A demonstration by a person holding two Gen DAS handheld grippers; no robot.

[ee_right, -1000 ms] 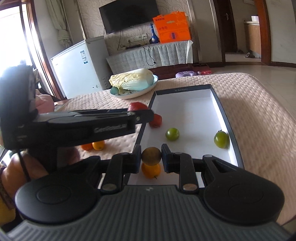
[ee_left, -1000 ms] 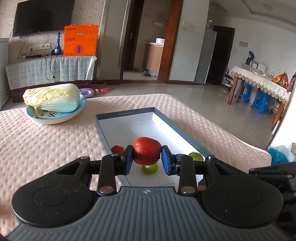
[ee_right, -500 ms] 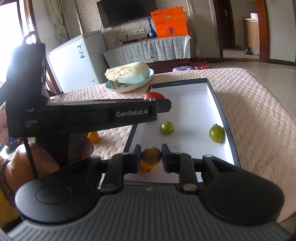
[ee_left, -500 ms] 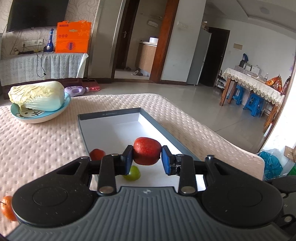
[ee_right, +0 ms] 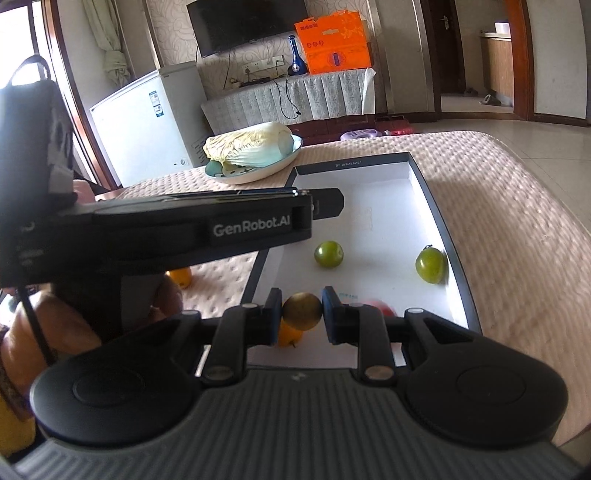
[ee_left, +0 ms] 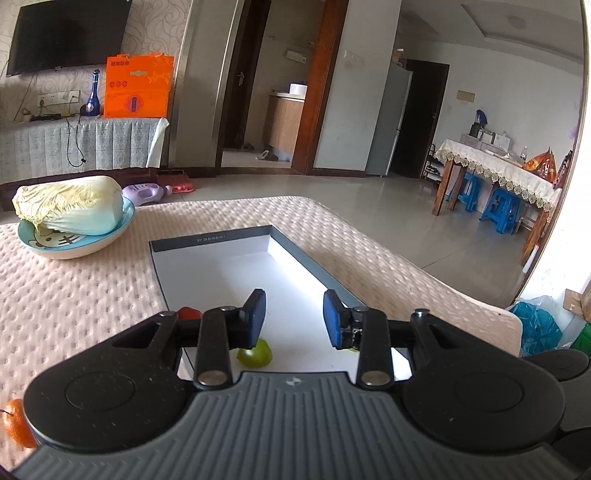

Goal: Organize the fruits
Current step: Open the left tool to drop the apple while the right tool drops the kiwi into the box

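White "GenRobot.AI" lettering marks the left tongs [ee_right: 325, 206] (spread, empty); right tongs [ee_right: 302, 314] pinch a brownish fruit [ee_right: 302, 311].

Napa cabbage [ee_left: 70, 204] lying in a blue bowl [ee_left: 79, 246] on the quilted pink cover [ee_left: 74, 291]. Beyond: wall television [ee_left: 68, 35], orange box [ee_left: 138, 86] beside a blue bottle [ee_left: 94, 94] on a draped cabinet [ee_left: 79, 147]. White freezer [ee_right: 147, 122] left. Lace-covered table [ee_left: 498, 171] with blue stools [ee_left: 502, 206] right.
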